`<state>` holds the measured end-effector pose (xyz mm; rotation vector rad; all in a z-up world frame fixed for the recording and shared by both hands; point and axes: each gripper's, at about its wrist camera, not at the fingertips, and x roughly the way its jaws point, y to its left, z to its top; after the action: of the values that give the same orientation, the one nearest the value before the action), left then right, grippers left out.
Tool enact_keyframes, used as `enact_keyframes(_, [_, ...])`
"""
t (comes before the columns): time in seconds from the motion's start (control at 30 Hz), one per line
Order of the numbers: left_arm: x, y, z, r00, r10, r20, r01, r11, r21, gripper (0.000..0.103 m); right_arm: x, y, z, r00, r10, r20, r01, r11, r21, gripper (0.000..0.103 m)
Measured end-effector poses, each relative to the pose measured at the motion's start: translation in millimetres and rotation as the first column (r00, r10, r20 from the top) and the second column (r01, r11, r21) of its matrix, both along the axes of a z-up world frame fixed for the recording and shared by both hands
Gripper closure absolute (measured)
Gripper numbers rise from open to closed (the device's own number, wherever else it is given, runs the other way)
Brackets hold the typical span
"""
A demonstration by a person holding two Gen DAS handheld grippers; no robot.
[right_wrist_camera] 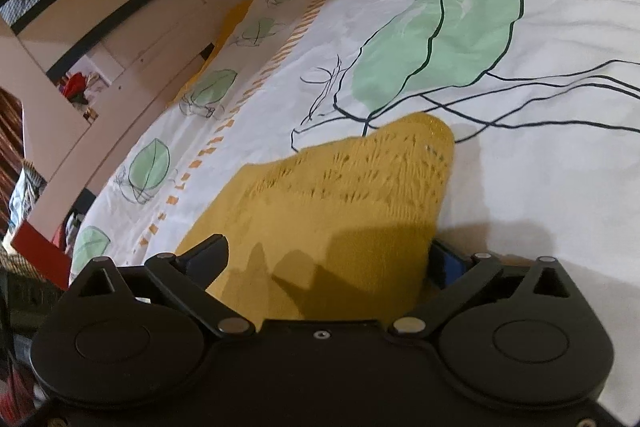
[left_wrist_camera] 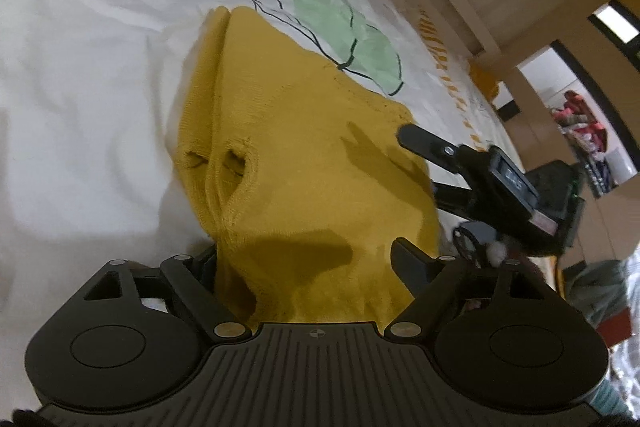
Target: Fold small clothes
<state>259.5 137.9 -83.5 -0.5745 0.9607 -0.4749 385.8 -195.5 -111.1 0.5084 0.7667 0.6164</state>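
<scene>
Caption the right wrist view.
Open right gripper straddling a mustard knit garment on a leaf-print bedsheet.

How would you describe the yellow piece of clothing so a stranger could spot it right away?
Look at the white bedspread printed with green leaves. Lying on it is a mustard-yellow knitted garment. It is the only solid yellow thing there, with an openwork knit pattern near one edge.

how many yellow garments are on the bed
1. The yellow knit garment lies on the leaf-print bedsheet, between the open fingers of both grippers. Another could be hidden beneath it.
</scene>
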Motion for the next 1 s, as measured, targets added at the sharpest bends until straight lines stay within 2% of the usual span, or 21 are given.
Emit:
enact_keyframes(0.03, [0,0,0,1.0,0.002,-0.007,-0.002,1.0,-0.009,0.037,1,1,0,1.0,-0.002,-0.002,0.002,1.0,0.001,0.001])
enact_keyframes(0.07, [0,1,-1,1.0,0.005,-0.018,-0.005,1.0,-0.009,0.057,1,1,0,1.0,-0.002,-0.002,0.002,1.0,-0.001,0.001])
enact_keyframes(0.1, [0,2,-3,1.0,0.011,-0.027,-0.011,1.0,-0.005,0.066,1,1,0,1.0,-0.001,-0.001,0.001,1.0,-0.003,0.001])
enact_keyframes(0.13, [0,3,-5,0.999,0.016,-0.038,-0.016,1.0,-0.006,0.083,-1,1,0,1.0,0.003,0.0,-0.003,1.0,-0.004,0.001])
enact_keyframes(0.2, [-1,8,-11,0.998,0.012,-0.065,-0.016,0.998,-0.061,0.085,-4,-2,0,1.0,-0.002,-0.008,0.002,1.0,-0.004,0.005])
enact_keyframes(0.23, [-1,9,-11,0.997,0.019,-0.072,-0.025,0.997,-0.076,0.086,-5,-4,1,1.0,-0.018,-0.015,0.018,1.0,-0.012,0.017])
enact_keyframes(0.27, [-2,10,-10,0.997,0.02,-0.069,-0.025,0.997,-0.077,0.087,-6,-6,1,0.999,-0.044,-0.031,0.043,0.998,-0.036,0.043])
enact_keyframes(0.3, [-3,9,-8,0.998,0.015,-0.063,-0.02,0.997,-0.077,0.087,-5,-8,0,0.996,-0.067,-0.054,0.064,0.997,-0.052,0.054])
enact_keyframes(0.37, [-6,11,-5,0.998,0.009,-0.064,-0.016,0.994,-0.104,0.088,-9,-16,2,0.992,-0.084,-0.09,0.084,0.996,-0.001,0.063])
enact_keyframes(0.5, [-24,20,-5,0.994,0.017,-0.109,-0.039,0.979,-0.198,0.089,-25,-13,22,0.991,-0.091,-0.099,0.088,0.996,-0.027,0.065])
enact_keyframes(0.7, [-69,17,4,0.991,-0.019,-0.129,-0.008,0.979,-0.205,0.09,-67,-14,46,0.989,-0.076,-0.129,0.071,0.996,-0.05,0.065])
enact_keyframes(1.0, [-133,-13,16,0.983,-0.104,-0.151,0.065,0.967,-0.246,0.09,-151,-37,53,0.958,-0.112,-0.265,0.095,0.993,-0.074,0.065])
